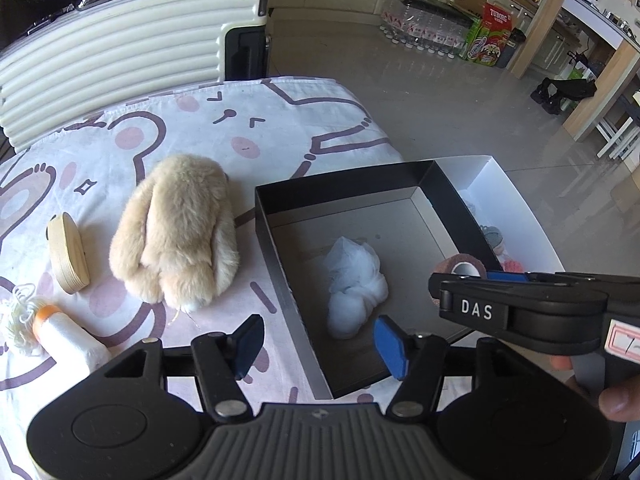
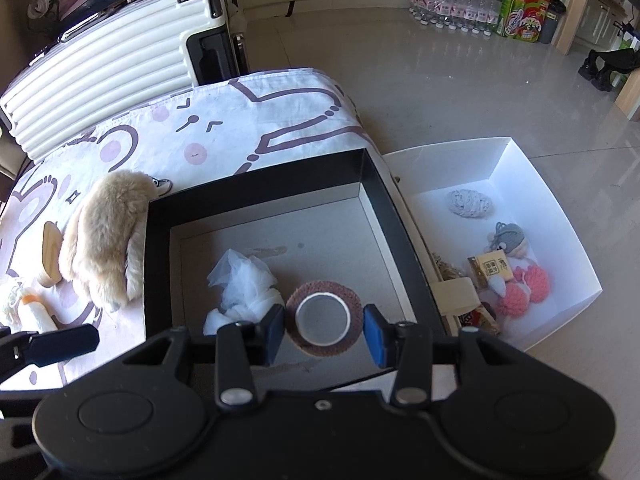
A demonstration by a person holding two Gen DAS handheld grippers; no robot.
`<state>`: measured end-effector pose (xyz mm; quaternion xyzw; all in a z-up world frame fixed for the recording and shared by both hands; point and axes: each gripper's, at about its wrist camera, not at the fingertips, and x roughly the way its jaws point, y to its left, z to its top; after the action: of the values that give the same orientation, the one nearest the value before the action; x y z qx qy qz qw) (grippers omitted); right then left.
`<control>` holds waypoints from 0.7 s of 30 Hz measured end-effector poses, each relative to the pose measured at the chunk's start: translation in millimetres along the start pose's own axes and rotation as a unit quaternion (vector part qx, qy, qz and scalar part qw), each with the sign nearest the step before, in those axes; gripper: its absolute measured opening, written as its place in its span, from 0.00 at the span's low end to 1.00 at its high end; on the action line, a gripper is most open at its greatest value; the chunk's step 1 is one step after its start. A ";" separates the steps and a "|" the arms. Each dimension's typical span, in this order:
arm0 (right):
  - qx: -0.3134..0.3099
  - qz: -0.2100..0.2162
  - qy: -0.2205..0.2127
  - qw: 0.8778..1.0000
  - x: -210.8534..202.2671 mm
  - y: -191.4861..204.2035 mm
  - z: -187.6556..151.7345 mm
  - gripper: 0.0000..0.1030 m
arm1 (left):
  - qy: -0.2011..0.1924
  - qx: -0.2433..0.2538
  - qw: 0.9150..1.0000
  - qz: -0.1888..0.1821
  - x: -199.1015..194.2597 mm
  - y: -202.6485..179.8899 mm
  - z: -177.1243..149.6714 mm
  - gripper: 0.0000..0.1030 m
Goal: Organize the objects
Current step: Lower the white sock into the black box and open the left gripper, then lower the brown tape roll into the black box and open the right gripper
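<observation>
A black box (image 1: 344, 184) (image 2: 256, 192) sits on the bed's patterned sheet (image 1: 240, 120) with a white mesh bundle (image 1: 354, 286) (image 2: 244, 284) inside. My right gripper (image 2: 325, 330) (image 1: 472, 280) is over the box, its jaws on both sides of a brown tape roll (image 2: 324, 314) (image 1: 460, 268); whether they clamp it is unclear. My left gripper (image 1: 320, 346) is open and empty at the box's near left edge. A beige plush rabbit (image 1: 176, 236) (image 2: 104, 240), a wooden piece (image 1: 68, 258) and a white thread spool (image 1: 68, 336) lie left of the box.
A white box (image 2: 560, 248) (image 1: 516, 200) right of the black one holds several small knitted toys and a tape roll. A cream suitcase (image 1: 120, 52) (image 2: 112, 60) stands behind the bed. Tiled floor with bottles and cartons lies beyond.
</observation>
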<state>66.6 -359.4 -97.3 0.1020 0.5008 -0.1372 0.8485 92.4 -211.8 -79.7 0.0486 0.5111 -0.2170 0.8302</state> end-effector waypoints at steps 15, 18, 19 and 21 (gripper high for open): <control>0.029 -0.001 -0.003 1.000 -6.2 -11.1 1.3 0.50 | 0.004 0.010 1.000 0.007 4.9 -3.9 -1.1 0.61; 0.029 0.000 -0.007 1.000 -10.1 -12.9 1.0 0.50 | 0.004 0.011 1.000 0.010 5.0 -4.8 -1.3 0.61; 0.029 0.000 -0.009 1.000 -11.6 -13.3 1.0 0.50 | 0.003 0.011 1.000 0.011 4.8 -4.9 -1.3 0.61; 0.027 -0.002 -0.012 1.000 -14.9 -13.8 1.2 0.50 | 0.002 0.010 1.000 0.013 4.4 -4.8 -1.2 0.61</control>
<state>56.0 -370.8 -84.2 0.1223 0.4866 -0.1534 0.8513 91.1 -217.1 -83.4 0.0643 0.5100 -0.2109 0.8314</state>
